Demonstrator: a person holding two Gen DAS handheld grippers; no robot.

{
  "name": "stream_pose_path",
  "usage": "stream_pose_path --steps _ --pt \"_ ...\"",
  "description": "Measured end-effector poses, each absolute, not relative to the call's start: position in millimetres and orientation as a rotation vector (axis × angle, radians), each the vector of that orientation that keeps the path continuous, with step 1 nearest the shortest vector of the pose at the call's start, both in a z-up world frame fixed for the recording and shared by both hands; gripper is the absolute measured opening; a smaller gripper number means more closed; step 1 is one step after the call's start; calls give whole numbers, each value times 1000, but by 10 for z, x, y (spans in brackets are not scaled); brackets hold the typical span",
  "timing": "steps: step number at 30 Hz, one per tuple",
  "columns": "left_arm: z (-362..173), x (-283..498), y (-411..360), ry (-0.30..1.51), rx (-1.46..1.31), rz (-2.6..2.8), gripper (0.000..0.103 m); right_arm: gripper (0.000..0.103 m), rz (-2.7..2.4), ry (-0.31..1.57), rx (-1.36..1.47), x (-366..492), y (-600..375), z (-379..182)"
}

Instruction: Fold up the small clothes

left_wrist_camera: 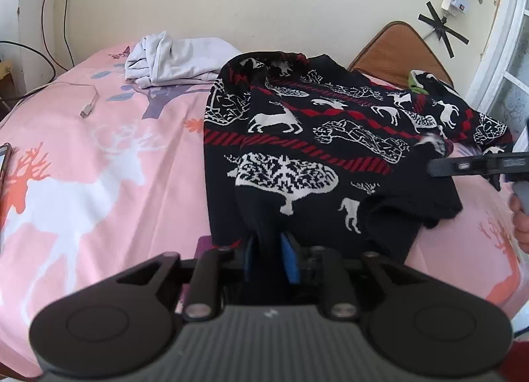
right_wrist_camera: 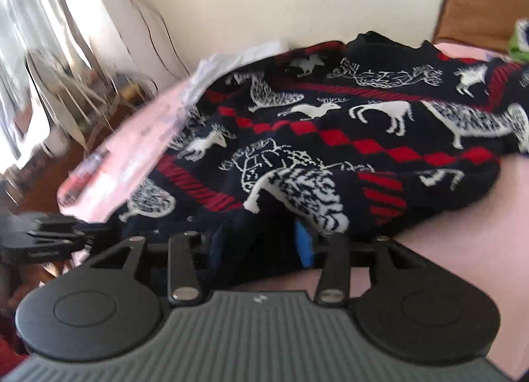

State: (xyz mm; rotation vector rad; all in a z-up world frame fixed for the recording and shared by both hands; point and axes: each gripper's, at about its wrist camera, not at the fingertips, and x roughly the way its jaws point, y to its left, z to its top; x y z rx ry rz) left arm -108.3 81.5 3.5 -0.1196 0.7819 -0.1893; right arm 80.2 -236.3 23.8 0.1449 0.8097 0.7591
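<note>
A black knitted sweater [left_wrist_camera: 297, 137] with white animals and red bands lies crumpled on the pink bed. My left gripper [left_wrist_camera: 271, 256] is shut on its near hem, with a fold of black fabric pinched between the blue pads [left_wrist_camera: 291, 259]. In the blurred right wrist view, the same sweater [right_wrist_camera: 330, 137] drapes over my right gripper [right_wrist_camera: 259, 246]. Its pads [right_wrist_camera: 304, 246] stand well apart with cloth lying loosely between them. From the left wrist view, the right gripper [left_wrist_camera: 439, 166] shows side-on at the sweater's right edge.
The pink deer-print sheet [left_wrist_camera: 82, 167] covers the bed. A white garment [left_wrist_camera: 175, 61] is heaped at the back by the wall. A cable with a plug [left_wrist_camera: 86, 111] lies at the left, and a brown cushion [left_wrist_camera: 396, 48] and another patterned garment [left_wrist_camera: 423, 81] at the back right.
</note>
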Motion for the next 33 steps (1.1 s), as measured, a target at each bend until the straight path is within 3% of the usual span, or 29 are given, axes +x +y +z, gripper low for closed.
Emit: stream_pose_path --steps 7,11,13,19,23,26,30,33 --pt "21 -1050 747 778 -63 -206 21 52 761 784 295 501 -2756 292" --pt "55 -1102 748 776 -52 -223 11 49 786 823 302 576 -2513 82" --pt "128 -1174 728 756 -26 -238 10 10 801 835 293 563 -2534 60" --pt "542 -1443 767 659 0 -305 10 8 732 688 215 123 -3058 697" --pt "578 -1505 705 691 -1 -377 9 5 566 641 60 -446 -3529 1180" --pt "421 -1547 538 756 38 -447 9 5 456 726 -14 -675 -3658 1088" --pt "161 -1491 488 843 81 -418 14 6 373 910 -174 -649 -3613 543" --pt "211 -1523 669 822 15 -392 30 15 252 826 -228 -546 -3659 583"
